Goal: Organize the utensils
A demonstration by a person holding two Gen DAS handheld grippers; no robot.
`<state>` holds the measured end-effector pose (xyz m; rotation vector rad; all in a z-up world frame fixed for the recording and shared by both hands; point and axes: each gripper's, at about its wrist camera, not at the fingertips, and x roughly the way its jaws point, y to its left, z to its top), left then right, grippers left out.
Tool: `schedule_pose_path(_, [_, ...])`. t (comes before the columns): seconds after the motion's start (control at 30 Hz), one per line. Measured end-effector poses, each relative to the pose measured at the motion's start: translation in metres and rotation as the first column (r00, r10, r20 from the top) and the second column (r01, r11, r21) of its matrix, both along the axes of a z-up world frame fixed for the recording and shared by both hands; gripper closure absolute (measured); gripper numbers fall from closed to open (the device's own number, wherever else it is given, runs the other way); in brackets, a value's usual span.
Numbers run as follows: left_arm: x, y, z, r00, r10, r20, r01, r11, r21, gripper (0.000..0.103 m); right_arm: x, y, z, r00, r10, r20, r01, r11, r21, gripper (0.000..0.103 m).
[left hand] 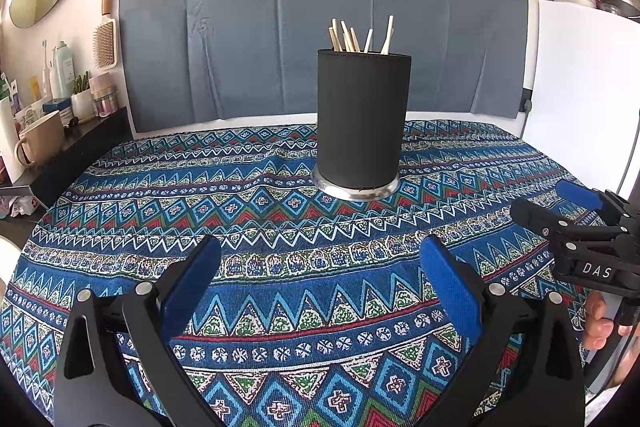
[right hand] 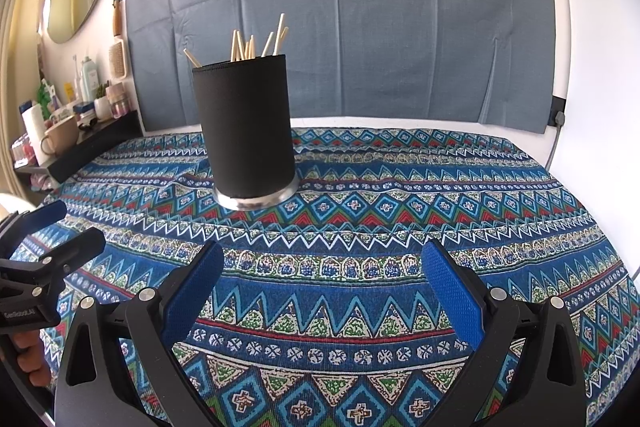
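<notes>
- The left gripper [left hand: 320, 283] hovers low over the patterned tablecloth [left hand: 280, 227], its blue-padded fingers [left hand: 192, 291] spread wide with nothing between them; their bases are cut off by the bottom edge of the left wrist view.
- The right gripper [right hand: 324, 287] hangs the same way, jaws wide apart and empty, the lower part of its frame out of picture.
- In the left wrist view the right gripper shows again at the right edge, with fingertips of the person's hand [left hand: 600, 323] on its handle, mostly cropped.
- In the right wrist view the left gripper pokes in at the left edge; the hand [right hand: 28, 351] holding it is dark and hard to make out.
- Between the grippers and the holder the cloth lies bare, open room on all sides.
- The black utensil holder [left hand: 363, 119] stands upright on a shiny metal base, well apart from both grippers, towards the far side of the table.
- Wooden chopsticks [left hand: 352, 37] stick up from it; only their tips show, the rest hidden inside, and the count is unclear.
- Behind hangs a grey creased backdrop [left hand: 320, 7]; a cluttered shelf [left hand: 60, 143] sits far left, its small items blurred.
</notes>
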<state>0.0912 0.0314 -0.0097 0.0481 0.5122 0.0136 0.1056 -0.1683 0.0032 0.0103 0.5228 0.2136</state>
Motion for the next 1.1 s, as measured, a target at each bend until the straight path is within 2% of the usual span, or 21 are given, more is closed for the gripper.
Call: schedule_pose_path(1.1, [-0.0017, -0.0019, 0.0005, 1.0, -0.012, 0.004, 0.012, 1.0, -0.005, 0.006, 0.0, 0.0005, 0.0003, 1.0, -0.002, -0.006, 0.002, 1.0, 0.001, 0.008])
